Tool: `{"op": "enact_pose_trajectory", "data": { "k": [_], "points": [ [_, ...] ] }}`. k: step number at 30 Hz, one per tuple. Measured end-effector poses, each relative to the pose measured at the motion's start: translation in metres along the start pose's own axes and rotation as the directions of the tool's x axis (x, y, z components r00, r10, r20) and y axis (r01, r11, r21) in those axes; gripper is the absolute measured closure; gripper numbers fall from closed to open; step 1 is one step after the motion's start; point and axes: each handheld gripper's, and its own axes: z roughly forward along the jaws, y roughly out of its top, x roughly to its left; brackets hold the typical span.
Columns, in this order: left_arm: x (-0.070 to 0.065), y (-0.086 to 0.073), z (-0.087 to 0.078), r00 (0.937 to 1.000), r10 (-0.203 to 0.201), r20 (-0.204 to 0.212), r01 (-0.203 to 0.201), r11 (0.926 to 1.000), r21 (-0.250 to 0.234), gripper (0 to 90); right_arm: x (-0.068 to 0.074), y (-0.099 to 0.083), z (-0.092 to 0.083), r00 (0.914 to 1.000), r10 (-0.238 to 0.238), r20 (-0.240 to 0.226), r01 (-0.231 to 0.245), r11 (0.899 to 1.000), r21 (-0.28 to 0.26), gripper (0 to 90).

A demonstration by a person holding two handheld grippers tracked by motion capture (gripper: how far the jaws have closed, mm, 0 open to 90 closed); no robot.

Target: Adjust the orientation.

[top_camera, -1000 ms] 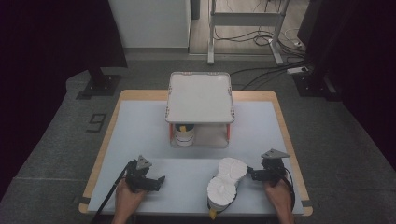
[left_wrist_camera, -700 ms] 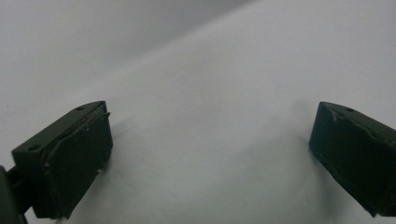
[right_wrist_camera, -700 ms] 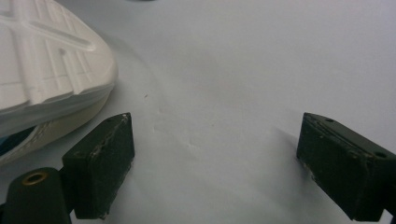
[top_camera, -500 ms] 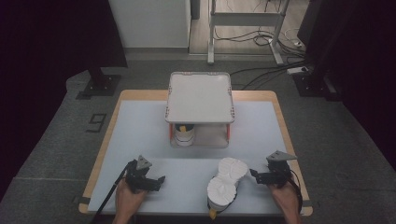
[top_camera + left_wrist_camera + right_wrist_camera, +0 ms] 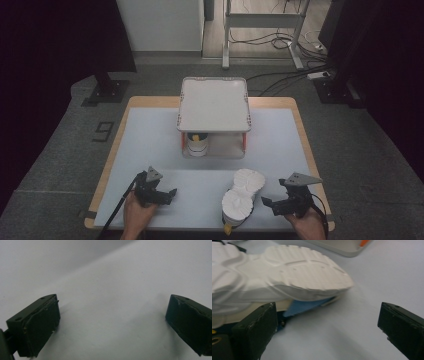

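White-soled shoe [image 5: 242, 196] lies sole-up, just released; the right claw [image 5: 274, 204], jaws just opened wide and empty, could nudge it off the tabletop [image 5: 150, 145] edge.

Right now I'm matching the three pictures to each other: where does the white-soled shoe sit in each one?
High view: the shoe lies sole-up near the table's front edge, left of the right tool.
Left gripper view: not in it.
Right gripper view: the shoe spans the upper left, sole toward the camera.
Shared landmark: the pale table mat.
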Motion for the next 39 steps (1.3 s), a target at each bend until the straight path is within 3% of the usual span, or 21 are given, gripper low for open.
{"op": "enact_pose_trajectory", "data": {
  "k": [7,12,15,21,26,32,39],
  "points": [
    [0.000,0.000,0.000,1.0000,-0.001,0.000,0.001,1.0000,-0.001,0.0,0.018,0.021,0.017,0.9982,-0.060,-0.006,0.060,0.998,-0.009,0.2],
    [0.000,-0.002,-0.002,1.0000,-0.005,-0.003,0.005,1.0000,0.003,0.0,0.022,0.033,0.028,0.9974,-0.069,-0.019,0.069,0.997,-0.020,0.1],
    [0.007,-0.008,-0.009,0.9999,-0.003,-0.011,0.003,0.9999,0.011,0.0,0.024,0.038,0.035,0.9965,-0.082,-0.021,0.081,0.997,-0.016,0.2],
    [0.025,-0.020,-0.020,0.9986,-0.041,-0.034,0.042,0.9991,0.008,0.0,0.030,0.053,0.054,0.9925,-0.121,-0.013,0.121,0.993,0.006,0.3],
    [0.026,-0.020,-0.020,0.9987,-0.040,-0.032,0.040,0.9992,0.005,0.0,0.035,0.065,0.057,0.9907,-0.135,-0.015,0.135,0.991,-0.011,0.7],
    [0.027,-0.021,-0.020,0.9988,-0.039,-0.031,0.039,0.9992,0.005,0.0,0.040,0.064,0.047,0.9891,-0.134,-0.061,0.133,0.991,-0.020,1.4],
    [0.027,-0.021,-0.020,0.9987,-0.040,-0.031,0.040,0.9992,0.005,0.0,0.052,0.041,0.036,0.9841,-0.125,-0.126,0.124,0.992,-0.021,5.4]
  ]
}}
